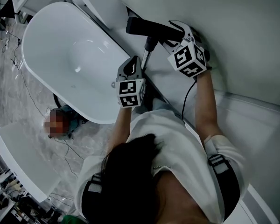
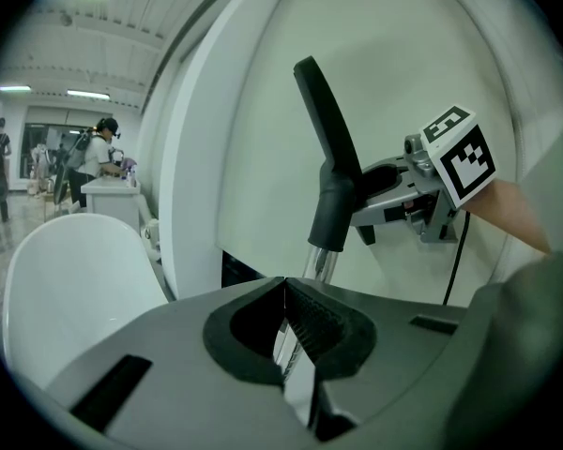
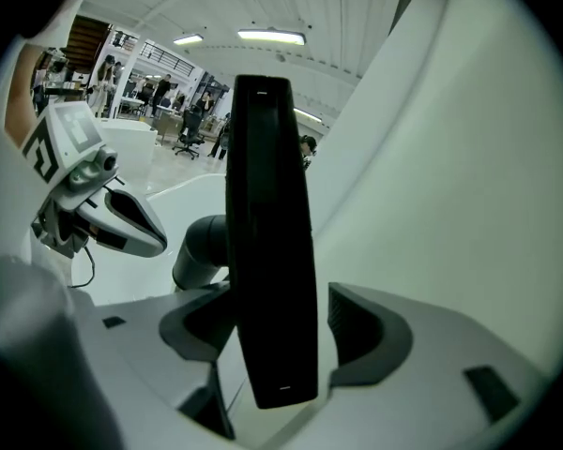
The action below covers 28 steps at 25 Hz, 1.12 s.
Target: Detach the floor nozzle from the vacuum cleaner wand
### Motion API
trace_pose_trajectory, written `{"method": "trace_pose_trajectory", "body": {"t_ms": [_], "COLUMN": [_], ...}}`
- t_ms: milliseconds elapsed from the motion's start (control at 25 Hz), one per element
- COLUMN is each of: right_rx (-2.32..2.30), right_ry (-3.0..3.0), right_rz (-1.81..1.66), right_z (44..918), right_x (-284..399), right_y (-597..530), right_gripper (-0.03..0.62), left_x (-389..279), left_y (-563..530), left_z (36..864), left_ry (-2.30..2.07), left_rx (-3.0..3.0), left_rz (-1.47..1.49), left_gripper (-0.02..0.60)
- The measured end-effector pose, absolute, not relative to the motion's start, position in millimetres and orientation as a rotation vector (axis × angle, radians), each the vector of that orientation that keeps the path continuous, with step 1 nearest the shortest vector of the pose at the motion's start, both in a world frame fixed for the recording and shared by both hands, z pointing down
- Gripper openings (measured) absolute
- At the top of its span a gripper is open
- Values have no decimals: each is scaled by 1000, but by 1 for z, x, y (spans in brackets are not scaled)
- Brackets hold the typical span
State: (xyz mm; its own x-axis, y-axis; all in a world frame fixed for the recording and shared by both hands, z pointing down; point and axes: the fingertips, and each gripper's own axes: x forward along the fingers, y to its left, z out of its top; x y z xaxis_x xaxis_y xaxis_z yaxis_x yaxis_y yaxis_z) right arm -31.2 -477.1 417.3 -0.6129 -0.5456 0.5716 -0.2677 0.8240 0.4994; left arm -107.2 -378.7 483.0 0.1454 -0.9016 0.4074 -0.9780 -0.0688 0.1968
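Note:
The black floor nozzle [image 1: 151,28] stands on its neck atop the chrome wand [image 1: 147,56], against a white curved wall. My left gripper [image 1: 135,62] is shut on the wand just below the neck; in the left gripper view the wand [image 2: 317,261] runs down between the closed pads of the left gripper [image 2: 283,284]. My right gripper [image 1: 173,31] is open, with one jaw on each side of the nozzle. In the right gripper view the nozzle [image 3: 267,204] fills the gap of the right gripper [image 3: 280,322], and a clear space shows at the right pad.
A white oval bathtub [image 1: 70,55] lies to the left, close beside the wand. The white wall [image 1: 238,36] rises right behind the nozzle. A black cable [image 1: 186,99] hangs from the right gripper. Another person [image 1: 60,122] crouches on the marble floor below the tub.

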Motion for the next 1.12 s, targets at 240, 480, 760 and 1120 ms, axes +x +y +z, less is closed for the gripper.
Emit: {"method": "trace_pose_trajectory", "body": {"t_ms": [240,480,760,1120], "right_rx": [548,492,442,434], "right_ry": [-2216,-2181,-2162,-2169], "right_rz": [-506,-569,-563,-543], "right_z": [422,425,434,438], "right_x": [-39,-44,-46,-45], "right_y": [-481,-484,-484,-483], "right_gripper": [295,293,221,216], "left_x": [-109,-110,-111,-103], "left_y": [-377,-379,-383,-388], "left_z": [484,479,481,484], "left_ry": [-1785,-1783,-1782,-1753], "left_rx": [2006,2018,2016,2049], "left_rz": [240,237,244,232], "left_gripper": [2,2,2,2]}}
